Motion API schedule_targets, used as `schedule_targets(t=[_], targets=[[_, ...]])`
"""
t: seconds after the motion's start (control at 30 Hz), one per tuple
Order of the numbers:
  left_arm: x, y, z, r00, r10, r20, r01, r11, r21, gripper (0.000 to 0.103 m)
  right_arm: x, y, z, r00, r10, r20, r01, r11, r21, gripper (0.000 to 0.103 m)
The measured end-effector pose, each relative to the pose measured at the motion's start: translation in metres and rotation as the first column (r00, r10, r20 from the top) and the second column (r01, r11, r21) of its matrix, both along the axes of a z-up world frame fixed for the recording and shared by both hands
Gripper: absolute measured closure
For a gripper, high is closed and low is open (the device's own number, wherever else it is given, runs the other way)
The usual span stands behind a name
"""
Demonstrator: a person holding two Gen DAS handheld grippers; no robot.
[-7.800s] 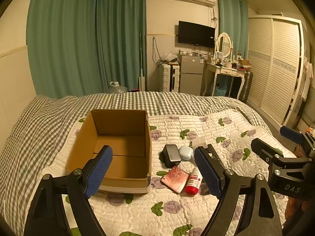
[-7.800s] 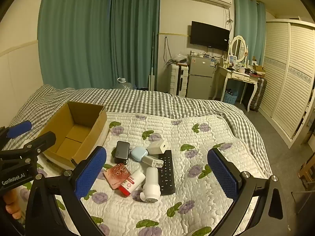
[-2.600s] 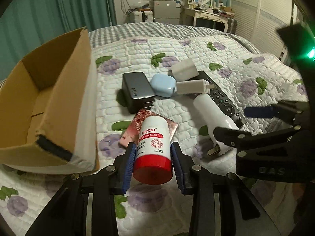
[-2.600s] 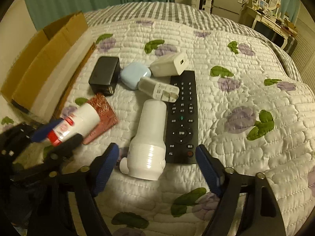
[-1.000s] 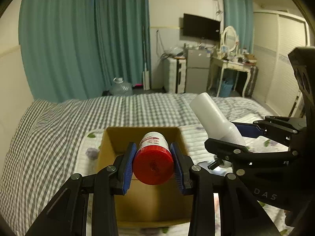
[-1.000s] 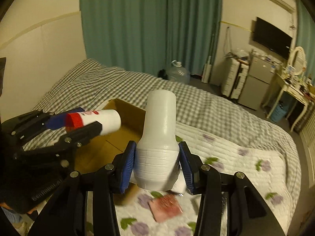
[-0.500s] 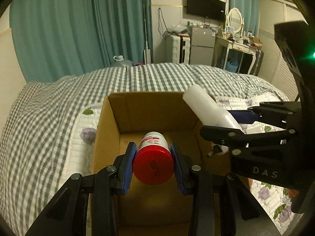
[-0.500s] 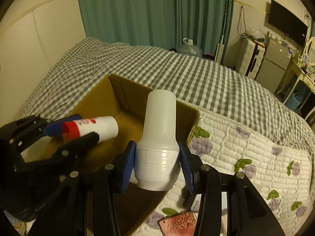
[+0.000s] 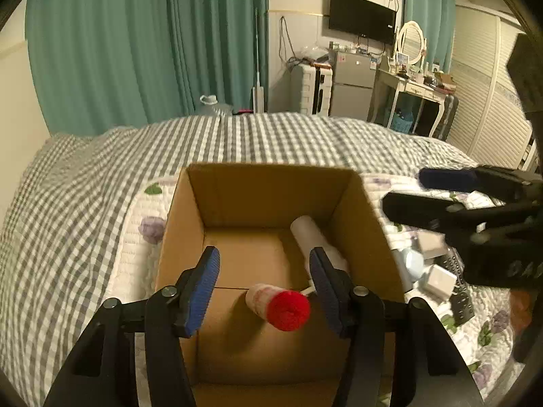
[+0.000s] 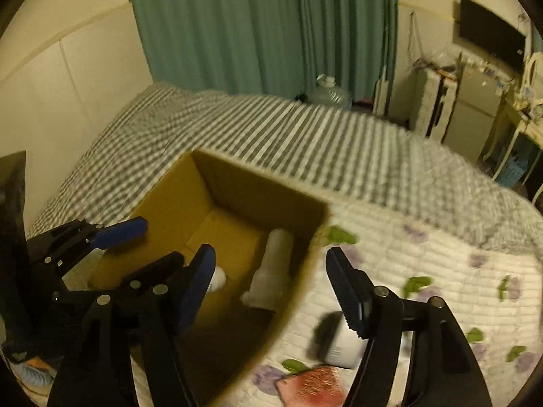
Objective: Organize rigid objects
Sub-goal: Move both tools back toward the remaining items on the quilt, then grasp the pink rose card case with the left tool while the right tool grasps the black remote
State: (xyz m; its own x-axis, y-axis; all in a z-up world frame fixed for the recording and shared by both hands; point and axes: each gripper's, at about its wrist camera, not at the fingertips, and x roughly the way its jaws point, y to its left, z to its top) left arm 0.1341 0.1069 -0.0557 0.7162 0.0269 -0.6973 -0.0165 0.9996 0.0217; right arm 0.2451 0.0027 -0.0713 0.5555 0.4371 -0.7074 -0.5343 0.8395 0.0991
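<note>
An open cardboard box point(image 9: 380, 237) stands on the bed. My left gripper point(image 9: 264, 285) is open above it. The red-capped white bottle point(image 9: 281, 305) is loose between its fingers, inside the box and blurred. The tall white bottle point(image 9: 315, 240) lies in the box against its right wall. My right gripper point(image 10: 271, 285) is open and empty over the box's right edge point(image 10: 298, 271); the white bottle point(image 10: 275, 268) lies below it. The right gripper also shows in the left wrist view point(image 9: 475, 200), and the left gripper in the right wrist view point(image 10: 135, 247).
On the floral quilt right of the box lie a remote point(image 9: 458, 295), white chargers point(image 9: 439, 279), a light blue case point(image 9: 412, 261), a dark power bank point(image 10: 325, 335) and a red patterned card point(image 10: 312, 390). Grey checked bedding lies behind the box.
Both grippers have opened and let go of their bottles, which now are inside the box. The right gripper has moved right of the box.
</note>
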Motion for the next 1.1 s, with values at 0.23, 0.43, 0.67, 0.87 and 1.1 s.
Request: schedule_targets(t=[0.23,0.43,0.67,0.87,1.1], targets=[[-0.016,-0.061,0.033,0.998,-0.048,0.046,0.046,0.999,0.029,0.036,-0.027,-0.073,0.043,0.990,-0.110,0.091,0.113,0.993,-0.019,0.015],[-0.023,-0.117,0.035,0.995,-0.087,0.040,0.088,0.996,-0.008,0.034,-0.048,-0.140,0.047,0.969,-0.217,0.116,0.225,0.972,-0.064,0.009],[-0.021,-0.172,-0.004,0.991,-0.126,-0.055,0.126,0.992,0.000,0.034,-0.056,-0.196,0.013,0.950,-0.307,0.064,0.312,0.944,-0.108,0.009],[-0.016,-0.194,-0.056,0.981,-0.115,-0.155,0.121,0.992,0.031,0.034,-0.050,-0.212,-0.040,0.950,-0.312,-0.028,0.304,0.940,-0.156,0.009],[-0.009,-0.199,-0.114,0.959,-0.114,-0.261,0.139,0.987,0.079,0.034,-0.049,-0.200,-0.095,0.957,-0.256,-0.136,0.218,0.944,-0.247,0.020]])
